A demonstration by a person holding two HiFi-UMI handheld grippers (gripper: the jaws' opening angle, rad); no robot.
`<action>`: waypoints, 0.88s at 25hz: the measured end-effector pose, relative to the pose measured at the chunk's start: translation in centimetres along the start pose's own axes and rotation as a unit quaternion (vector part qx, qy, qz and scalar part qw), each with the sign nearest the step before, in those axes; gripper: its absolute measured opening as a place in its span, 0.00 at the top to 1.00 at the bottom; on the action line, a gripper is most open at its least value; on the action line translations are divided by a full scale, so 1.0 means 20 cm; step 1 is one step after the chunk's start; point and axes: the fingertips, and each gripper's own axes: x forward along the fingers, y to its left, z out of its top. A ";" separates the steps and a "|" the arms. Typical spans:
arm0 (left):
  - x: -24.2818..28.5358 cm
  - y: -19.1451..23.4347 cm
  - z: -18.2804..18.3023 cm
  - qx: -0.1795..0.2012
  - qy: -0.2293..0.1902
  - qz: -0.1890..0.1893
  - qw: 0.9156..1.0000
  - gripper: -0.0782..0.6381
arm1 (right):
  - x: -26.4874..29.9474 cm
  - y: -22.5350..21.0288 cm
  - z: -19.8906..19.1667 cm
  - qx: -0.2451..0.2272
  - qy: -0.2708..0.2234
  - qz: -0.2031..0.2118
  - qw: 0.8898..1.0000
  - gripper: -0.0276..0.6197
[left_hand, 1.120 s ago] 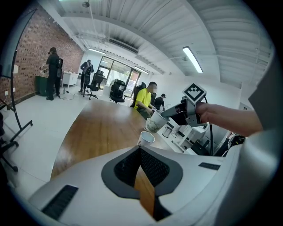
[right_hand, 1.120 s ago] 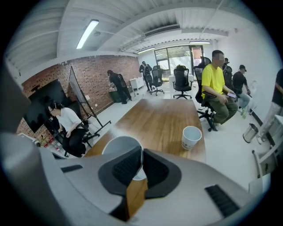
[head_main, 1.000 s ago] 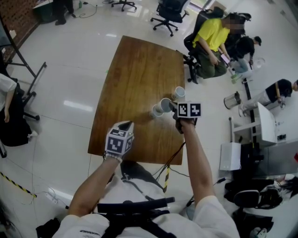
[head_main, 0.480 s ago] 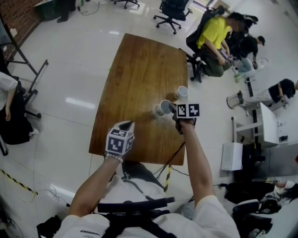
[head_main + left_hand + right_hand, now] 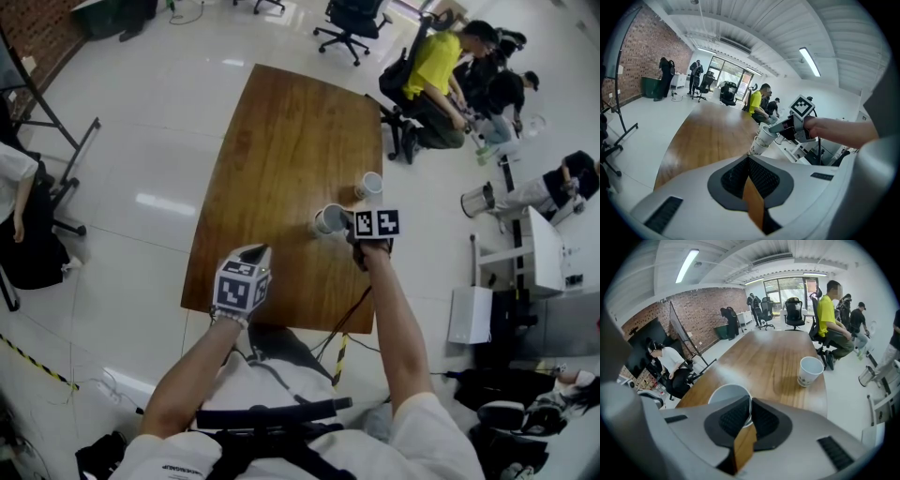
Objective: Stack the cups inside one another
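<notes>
My right gripper (image 5: pixel 349 223) is shut on the rim of a white paper cup (image 5: pixel 330 218), one finger inside it. In the left gripper view this held cup (image 5: pixel 767 132) is tilted, and its base sits in the mouth of a second cup (image 5: pixel 755 148) standing on the wooden table (image 5: pixel 272 141). From the right gripper view the held cup's rim (image 5: pixel 729 394) is pinched between the pads. A third cup (image 5: pixel 371 185) stands upright just beyond, near the table's right edge, also in the right gripper view (image 5: pixel 809 371). My left gripper (image 5: pixel 260 251) hovers over the table's near edge, shut and holding nothing.
Seated people (image 5: pixel 439 70) and office chairs (image 5: pixel 352 17) are off the table's far right corner. A cable (image 5: pixel 345 323) hangs below the near edge. A white cabinet (image 5: pixel 466 314) stands on the floor to the right. Another person (image 5: pixel 670 363) sits to the left.
The right gripper has come down with its cup, which now covers most of the cup that showed beside it before. The left gripper has stayed put.
</notes>
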 end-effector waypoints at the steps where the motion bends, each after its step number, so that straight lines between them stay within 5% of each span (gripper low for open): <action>1: 0.00 0.00 0.00 0.000 0.001 0.001 1.000 0.90 | 0.01 0.00 -0.01 0.001 0.001 0.000 1.000 0.93; 22: 0.01 0.06 -0.06 -0.017 0.014 0.020 1.000 0.90 | 0.15 -0.05 -0.07 -0.011 0.025 -0.004 1.000 0.93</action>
